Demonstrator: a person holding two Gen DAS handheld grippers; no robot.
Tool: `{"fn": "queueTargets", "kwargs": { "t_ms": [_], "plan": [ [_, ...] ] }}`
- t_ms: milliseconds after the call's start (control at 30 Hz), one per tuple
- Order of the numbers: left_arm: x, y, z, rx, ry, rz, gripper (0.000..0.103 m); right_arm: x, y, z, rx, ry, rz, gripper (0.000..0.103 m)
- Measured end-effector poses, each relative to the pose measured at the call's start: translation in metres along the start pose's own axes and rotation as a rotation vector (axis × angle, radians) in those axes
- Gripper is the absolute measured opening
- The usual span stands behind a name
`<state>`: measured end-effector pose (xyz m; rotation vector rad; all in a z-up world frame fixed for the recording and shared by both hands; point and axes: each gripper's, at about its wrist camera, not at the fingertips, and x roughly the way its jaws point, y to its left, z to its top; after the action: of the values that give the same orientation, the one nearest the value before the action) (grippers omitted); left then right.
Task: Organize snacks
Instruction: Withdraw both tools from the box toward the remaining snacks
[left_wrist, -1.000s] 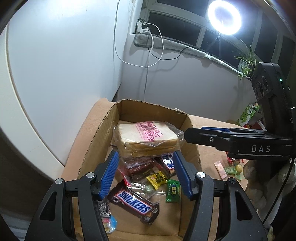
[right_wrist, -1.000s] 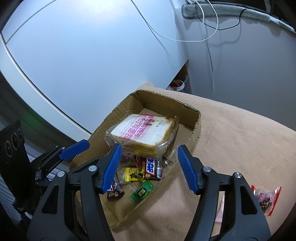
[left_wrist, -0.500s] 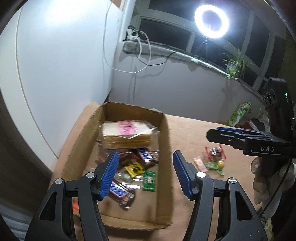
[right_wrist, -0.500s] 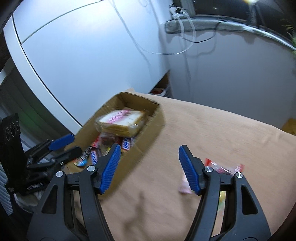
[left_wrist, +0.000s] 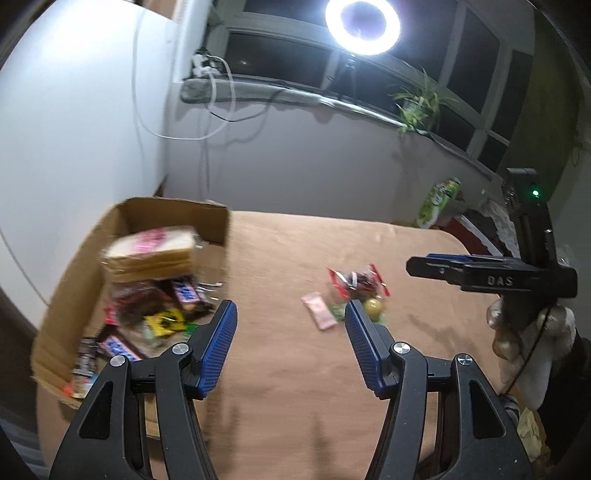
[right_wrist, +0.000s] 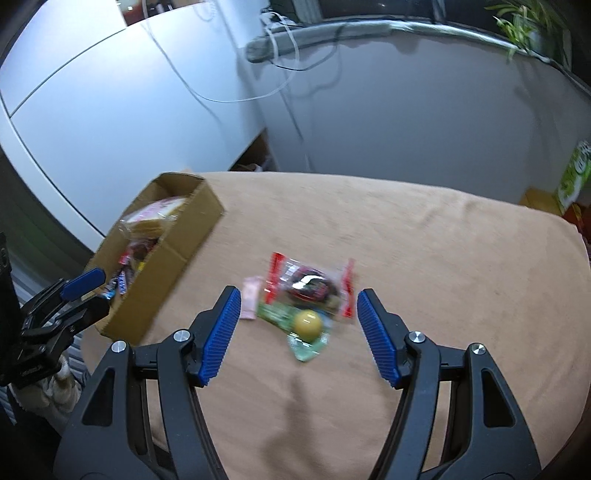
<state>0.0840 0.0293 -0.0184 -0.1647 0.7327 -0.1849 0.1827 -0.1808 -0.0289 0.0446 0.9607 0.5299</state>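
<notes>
Your right gripper (right_wrist: 295, 321) hangs over the loose snacks (right_wrist: 303, 295) at mid-worktop (right_wrist: 443, 258), fingers spread wide and empty, a red-edged packet and a yellow ball between them, untouched. Your left gripper (left_wrist: 290, 332) is also open and holds nothing. The cardboard box (left_wrist: 74, 280) of bread and bars sits at the left.

Room backdrop beyond the tan-covered table (left_wrist: 295, 387)

Glowing ring light (left_wrist: 362, 23) on a stand before dark window panes (left_wrist: 280, 59); spindly potted plant (left_wrist: 419, 101) on the sill at right; white cable (left_wrist: 218, 110) looping down the pale wall (left_wrist: 295, 162) from a power strip (left_wrist: 202, 64) at the sill's left end; white curved panel (right_wrist: 110, 110) at left; green packet (left_wrist: 437, 201) standing upright past the table's far right corner.
</notes>
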Motion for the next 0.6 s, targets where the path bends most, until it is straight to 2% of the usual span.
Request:
{"fn": "queueTargets", "kwargs": {
  "t_ms": [333, 367, 400, 433, 500, 600],
  "plan": [
    [0.034, -0.030, -0.012, 0.025, 0.070, -0.038, 0.060, 0.022, -0.014, -0.030, -0.018, 0.068, 0.021, 0.068],
    [0.038, -0.032, -0.013, 0.027, 0.077, -0.040, 0.060, 0.025, -0.013, -0.031, -0.022, 0.071, 0.023, 0.065],
    [0.043, -0.034, -0.014, 0.029, 0.084, -0.042, 0.060, 0.028, -0.012, -0.032, -0.030, 0.074, 0.025, 0.056],
    [0.046, -0.036, -0.015, 0.031, 0.091, -0.044, 0.055, 0.031, -0.011, -0.033, -0.037, 0.080, 0.026, 0.051],
    [0.052, -0.037, -0.016, 0.028, 0.102, -0.044, 0.049, 0.038, -0.010, -0.033, -0.051, 0.091, 0.032, 0.049],
    [0.064, -0.039, -0.017, 0.024, 0.124, -0.049, 0.042, 0.047, -0.009, -0.034, -0.064, 0.106, 0.040, 0.041]
  ]
}}
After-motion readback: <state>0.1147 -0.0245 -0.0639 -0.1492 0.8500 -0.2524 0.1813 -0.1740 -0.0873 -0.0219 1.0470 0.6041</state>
